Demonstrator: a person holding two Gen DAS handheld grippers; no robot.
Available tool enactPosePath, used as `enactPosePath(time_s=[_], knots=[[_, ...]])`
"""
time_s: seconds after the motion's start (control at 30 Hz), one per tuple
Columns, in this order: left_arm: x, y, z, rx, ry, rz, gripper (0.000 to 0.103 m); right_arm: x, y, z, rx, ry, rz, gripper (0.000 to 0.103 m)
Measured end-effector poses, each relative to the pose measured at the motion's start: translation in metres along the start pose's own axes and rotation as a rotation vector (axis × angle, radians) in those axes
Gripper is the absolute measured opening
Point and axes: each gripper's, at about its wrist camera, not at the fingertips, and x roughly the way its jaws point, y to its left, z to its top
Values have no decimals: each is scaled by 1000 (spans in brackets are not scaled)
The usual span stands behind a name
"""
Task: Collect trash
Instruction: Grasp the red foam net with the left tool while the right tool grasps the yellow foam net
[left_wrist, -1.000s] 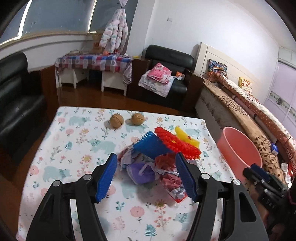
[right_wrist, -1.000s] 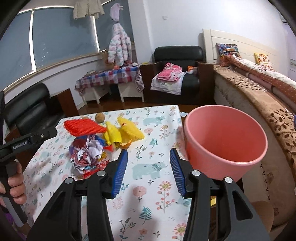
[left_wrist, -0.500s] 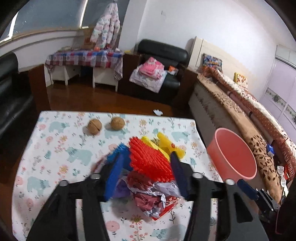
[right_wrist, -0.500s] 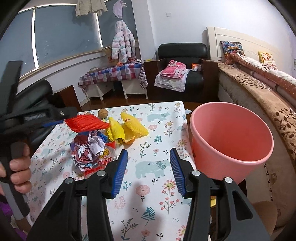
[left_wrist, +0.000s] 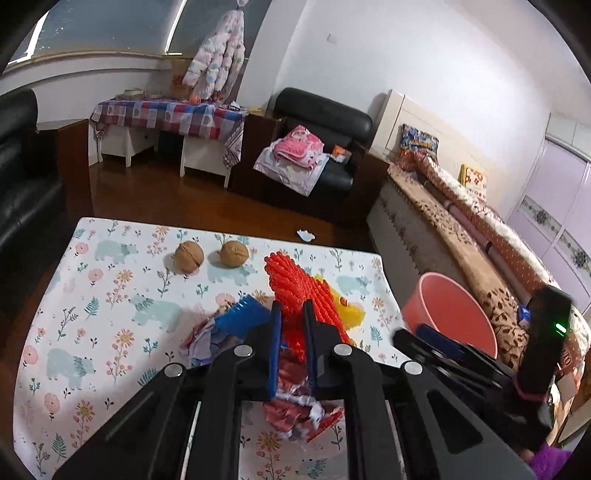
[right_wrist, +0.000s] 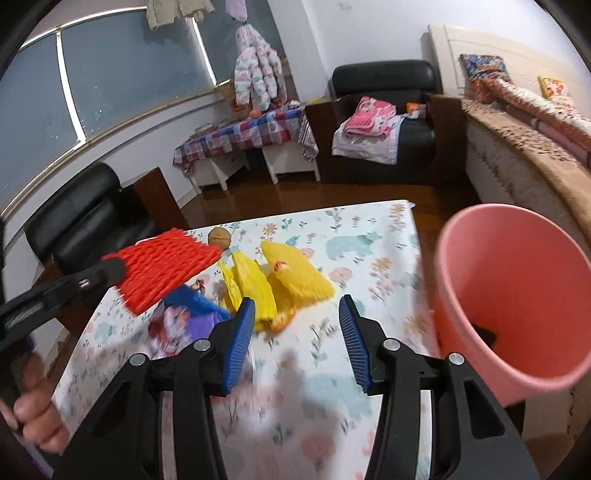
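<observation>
Two walnuts are sitting side by side on the floral tablecloth, folded clothes are lying on the black armchair, puffy jacket hanging by the window.

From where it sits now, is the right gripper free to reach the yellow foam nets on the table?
Probably yes. The right gripper is open and empty, and the yellow foam nets lie just ahead of its fingertips with bare tablecloth between. The red net in the left gripper is off to one side.

Right tongs open above table; left tongs pinch red foam net; pink bin beside.
</observation>
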Motion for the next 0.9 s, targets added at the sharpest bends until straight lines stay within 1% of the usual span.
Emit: enactPosePath(time_s=[0.17, 0.27, 0.37, 0.4, 0.47, 0.5, 0.57, 0.67, 0.8, 0.9], knots=[[0, 6, 2, -11, -2, -2, 10, 40, 4, 13, -32, 72, 0, 48], [5, 10, 2, -20, 7, -6, 10, 63, 7, 16, -62, 110, -25, 48], [8, 12, 2, -24, 14, -9, 10, 74, 6, 15, -64, 124, -34, 48], [9, 13, 2, -25, 15, -11, 10, 75, 5, 15, -57, 120, -35, 46], [10, 13, 3, -31, 16, -16, 10, 76, 3, 16, -46, 122, -37, 24], [11, 13, 3, -33, 16, -17, 10, 76, 1, 17, -37, 131, -30, 22], [11, 12, 3, -31, 13, -16, 10, 73, -2, 17, -26, 124, -27, 14], [9, 8, 4, -24, 9, -14, 10, 58, -5, 17, -12, 97, -23, 13], [7, -4, 3, -5, 8, -13, 10, 25, -11, 18, 29, 45, -8, 13], [7, -17, 2, 14, 11, -17, 10, -1, -19, 18, 64, 0, -15, 13]])
